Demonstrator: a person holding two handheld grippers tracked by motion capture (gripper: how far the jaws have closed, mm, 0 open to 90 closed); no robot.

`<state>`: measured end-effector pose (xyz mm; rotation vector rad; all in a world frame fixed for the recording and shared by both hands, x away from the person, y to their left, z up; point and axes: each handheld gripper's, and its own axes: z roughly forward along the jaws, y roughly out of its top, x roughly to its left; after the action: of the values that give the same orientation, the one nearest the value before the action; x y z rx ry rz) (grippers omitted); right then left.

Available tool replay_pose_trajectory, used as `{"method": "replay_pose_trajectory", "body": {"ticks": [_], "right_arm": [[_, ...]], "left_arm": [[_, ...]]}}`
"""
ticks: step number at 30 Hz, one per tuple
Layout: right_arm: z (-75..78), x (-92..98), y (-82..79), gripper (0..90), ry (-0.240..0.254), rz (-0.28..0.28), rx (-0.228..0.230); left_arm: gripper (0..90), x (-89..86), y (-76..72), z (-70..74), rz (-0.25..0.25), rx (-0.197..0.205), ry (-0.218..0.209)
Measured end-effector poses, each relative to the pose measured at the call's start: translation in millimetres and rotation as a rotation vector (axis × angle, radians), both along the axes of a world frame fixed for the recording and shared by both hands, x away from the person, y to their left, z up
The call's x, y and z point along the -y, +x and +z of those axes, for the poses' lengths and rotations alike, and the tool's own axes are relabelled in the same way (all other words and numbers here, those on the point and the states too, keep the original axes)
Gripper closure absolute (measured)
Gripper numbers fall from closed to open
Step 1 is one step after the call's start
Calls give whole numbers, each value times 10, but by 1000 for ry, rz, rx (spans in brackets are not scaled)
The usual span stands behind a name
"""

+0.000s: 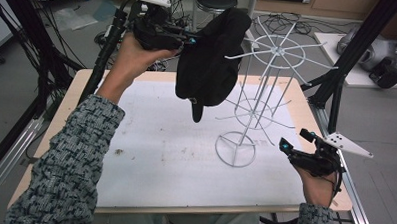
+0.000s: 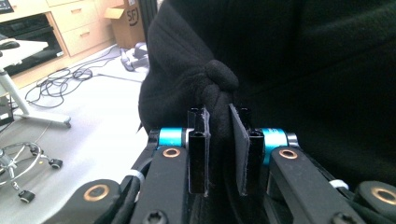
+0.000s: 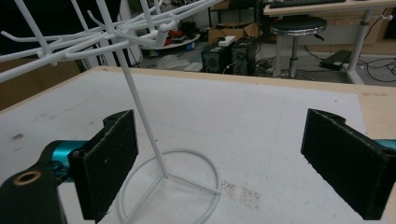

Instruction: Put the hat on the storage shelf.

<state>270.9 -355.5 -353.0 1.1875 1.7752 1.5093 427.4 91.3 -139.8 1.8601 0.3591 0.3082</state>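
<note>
Between left tongs (image 2: 218, 135): black cap (image 2: 280, 70).

High view: set above the person's side of the table (image 1: 150, 155), faced forward and down; the white wire rack (image 1: 259, 101) is seen whole, right of centre. Left gripper view: carried close against the black cloth (image 2: 280, 70), left of the rack, faced toward the room floor beyond. Right gripper view: held low near the rack's ring base (image 3: 168, 186), faced across the table. The rack and tabletop are shared by the high and right gripper views; the cloth by the high and left gripper views.
</note>
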Motion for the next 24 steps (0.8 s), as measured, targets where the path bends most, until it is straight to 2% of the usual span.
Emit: {"method": "replay_pose_trajectory", "body": {"ticks": [2,7,10,16,24], "right_arm": [[-1,0,1,101,1,-1,-1],[-2,-6,-1,101,3,0,-7],[-8,-7,6,101,-1,0,-6],[-22,-17,16,101,-1,1,-13],[-26,-7,16,101,0,2,-11]], "left_arm": [[779,-5,-12,-36,11,20,-19],[778,-64,18,-178,8,1,-63],[774,-73,26,-222,4,-3,-54],[761,-74,21,-260,3,-3,-74],[733,-66,32,-289,10,-8,-72]]}}
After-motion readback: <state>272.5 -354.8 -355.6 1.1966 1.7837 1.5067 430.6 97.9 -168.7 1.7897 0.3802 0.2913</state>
